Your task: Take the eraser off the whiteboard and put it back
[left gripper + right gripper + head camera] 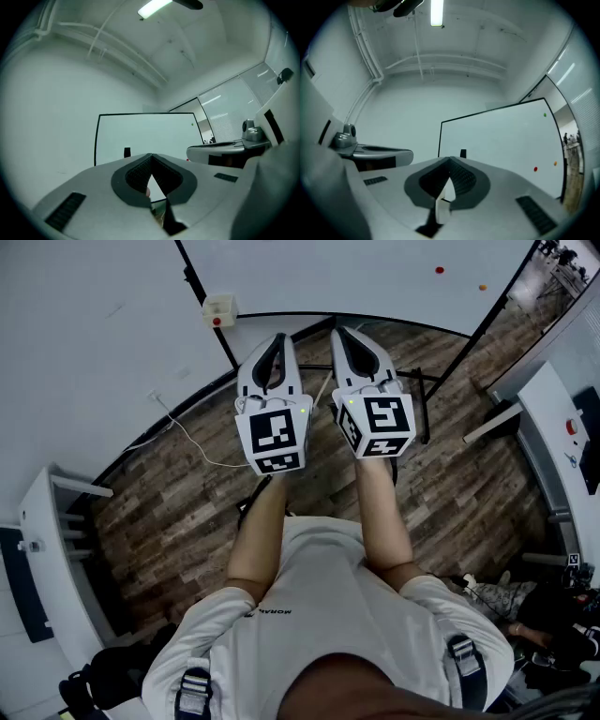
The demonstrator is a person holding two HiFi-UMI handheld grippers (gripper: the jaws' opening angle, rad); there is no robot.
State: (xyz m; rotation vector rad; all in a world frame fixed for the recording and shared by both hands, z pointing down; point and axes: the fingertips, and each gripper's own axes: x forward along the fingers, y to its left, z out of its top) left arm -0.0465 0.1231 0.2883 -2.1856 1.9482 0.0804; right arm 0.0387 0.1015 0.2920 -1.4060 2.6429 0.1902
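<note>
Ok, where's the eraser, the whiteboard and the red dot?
eraser [462,153], right gripper view, middle of its dark body
whiteboard [501,136], right gripper view, bare white face
red dot [535,168], right gripper view, its centre

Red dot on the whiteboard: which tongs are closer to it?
Right. The red dot is ahead and off to the right of the right tongs. The left tongs sit further left, on the other side of the right ones.

The floor [178,502] looks like worn wood planks, grainy and matt. The whiteboard [145,133] is smooth, faintly glossy white inside a thin dark frame. The left gripper [151,158] and right gripper [450,161] are matt grey plastic with black ribbed pads [138,175]. The person's shirt [319,606] is soft white cloth.
</note>
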